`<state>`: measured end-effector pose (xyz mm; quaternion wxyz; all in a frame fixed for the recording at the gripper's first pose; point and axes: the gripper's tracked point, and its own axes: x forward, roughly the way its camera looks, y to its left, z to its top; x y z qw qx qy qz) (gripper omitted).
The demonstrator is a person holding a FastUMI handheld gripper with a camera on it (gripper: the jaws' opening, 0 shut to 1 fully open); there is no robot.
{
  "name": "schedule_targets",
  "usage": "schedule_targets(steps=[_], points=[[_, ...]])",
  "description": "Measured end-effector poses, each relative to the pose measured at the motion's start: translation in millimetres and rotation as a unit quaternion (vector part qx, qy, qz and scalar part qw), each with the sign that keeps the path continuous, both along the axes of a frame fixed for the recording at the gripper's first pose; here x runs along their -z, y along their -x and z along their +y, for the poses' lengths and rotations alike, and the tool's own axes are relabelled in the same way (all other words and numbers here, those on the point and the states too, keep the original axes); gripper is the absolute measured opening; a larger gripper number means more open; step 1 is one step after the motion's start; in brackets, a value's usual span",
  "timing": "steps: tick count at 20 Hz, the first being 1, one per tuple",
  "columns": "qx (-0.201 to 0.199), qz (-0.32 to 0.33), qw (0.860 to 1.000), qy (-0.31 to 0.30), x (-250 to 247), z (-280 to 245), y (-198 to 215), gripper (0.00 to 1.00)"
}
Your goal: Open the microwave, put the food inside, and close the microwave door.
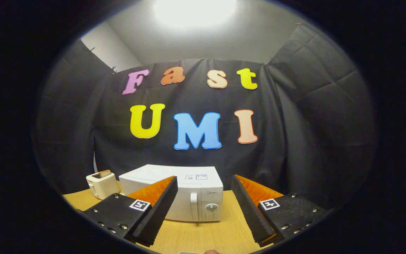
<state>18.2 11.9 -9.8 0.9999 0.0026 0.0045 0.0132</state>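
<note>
With the gripper (204, 197) spread wide and holding nothing, well short of the closed microwave (185, 192) beside the toaster (101, 183), the fingers risked slipping past the microwave's door handle (193, 206) or shoving the microwave backward.

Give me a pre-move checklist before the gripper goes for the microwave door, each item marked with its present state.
1. Hand-held gripper open, nothing between its fingers: ok.
2. Microwave door shut, ready to be opened: ok.
3. Door handle in sight ahead, between the fingers: ok.
4. Table between fingers and microwave free of obstacles: ok.
5. Toaster stands apart from the door side: ok.
6. Food located: cannot tell.
</note>
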Motion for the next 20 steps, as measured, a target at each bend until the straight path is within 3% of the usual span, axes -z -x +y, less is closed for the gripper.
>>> schedule_targets(steps=[10, 20], points=[[-0.026, 0.032, 0.999, 0.004, 47.5, 13.9, -80.5, 0.97], [-0.030, 0.113, 0.993, 0.008, 138.3, 36.4, -146.1, 0.98]])
